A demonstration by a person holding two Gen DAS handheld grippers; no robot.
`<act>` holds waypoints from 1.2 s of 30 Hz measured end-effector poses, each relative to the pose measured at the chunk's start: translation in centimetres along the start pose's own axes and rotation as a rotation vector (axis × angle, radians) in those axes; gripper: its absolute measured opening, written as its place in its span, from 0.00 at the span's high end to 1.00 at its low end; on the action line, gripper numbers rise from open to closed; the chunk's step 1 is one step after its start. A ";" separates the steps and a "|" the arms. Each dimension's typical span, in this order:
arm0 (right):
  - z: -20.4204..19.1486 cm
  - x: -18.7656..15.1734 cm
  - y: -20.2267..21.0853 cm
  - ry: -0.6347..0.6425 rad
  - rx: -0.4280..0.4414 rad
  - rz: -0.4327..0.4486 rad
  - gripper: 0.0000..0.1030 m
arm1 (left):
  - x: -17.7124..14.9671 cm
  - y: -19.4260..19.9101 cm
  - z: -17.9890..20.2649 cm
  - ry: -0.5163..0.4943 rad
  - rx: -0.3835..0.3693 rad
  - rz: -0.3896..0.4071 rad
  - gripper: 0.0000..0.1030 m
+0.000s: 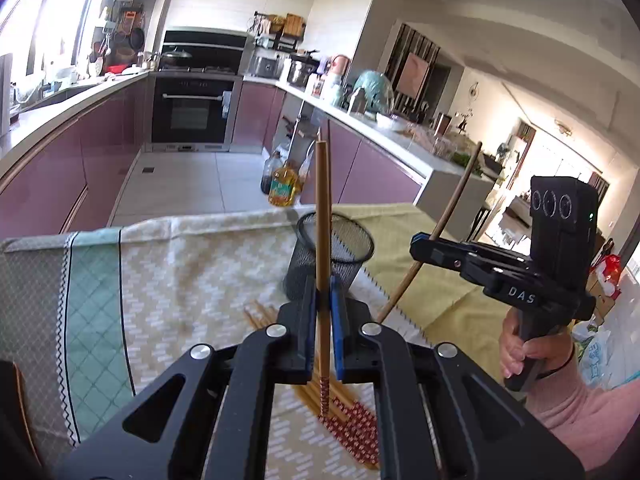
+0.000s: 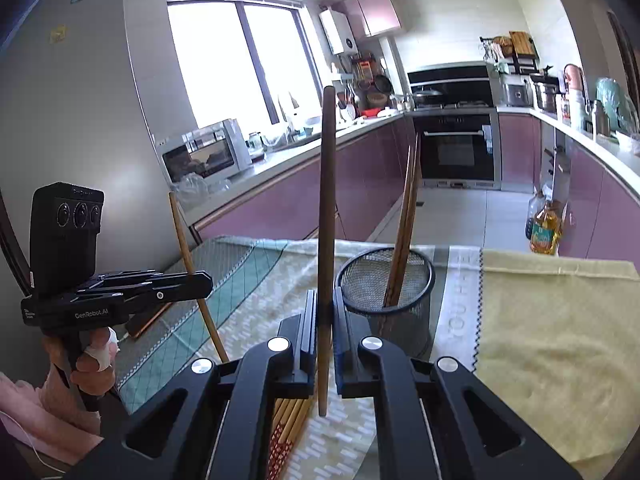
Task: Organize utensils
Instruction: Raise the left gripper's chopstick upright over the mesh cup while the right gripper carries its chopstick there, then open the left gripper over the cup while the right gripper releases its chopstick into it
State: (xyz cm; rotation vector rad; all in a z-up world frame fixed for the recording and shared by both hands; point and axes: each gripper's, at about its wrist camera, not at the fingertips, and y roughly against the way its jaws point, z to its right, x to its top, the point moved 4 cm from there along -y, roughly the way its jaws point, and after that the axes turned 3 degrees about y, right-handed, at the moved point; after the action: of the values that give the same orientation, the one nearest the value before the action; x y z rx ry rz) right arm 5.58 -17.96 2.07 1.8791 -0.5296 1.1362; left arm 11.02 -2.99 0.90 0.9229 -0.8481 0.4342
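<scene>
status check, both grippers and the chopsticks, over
Left gripper shut on light chopstick. Right gripper shut on dark chopstick. Mesh cup ahead, two chopsticks already in; pile left on cloth. Nothing blocking.

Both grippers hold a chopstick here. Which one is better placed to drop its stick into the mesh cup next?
Probably the right gripper: its dark chopstick stands upright close beside the mesh cup. In that view the left gripper sits farther from the cup, its light chopstick tilted.
</scene>
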 end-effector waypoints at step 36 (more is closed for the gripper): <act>4.4 5.4 -5.5 0.030 -0.107 -0.066 0.94 | 7.5 -9.7 2.1 -0.101 0.075 -0.028 0.93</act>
State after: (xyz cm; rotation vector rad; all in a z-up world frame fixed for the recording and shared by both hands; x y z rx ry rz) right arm 14.34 -18.30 3.26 1.7719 -0.4985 1.0709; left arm 21.04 -10.24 2.51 1.0316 -0.9150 0.4003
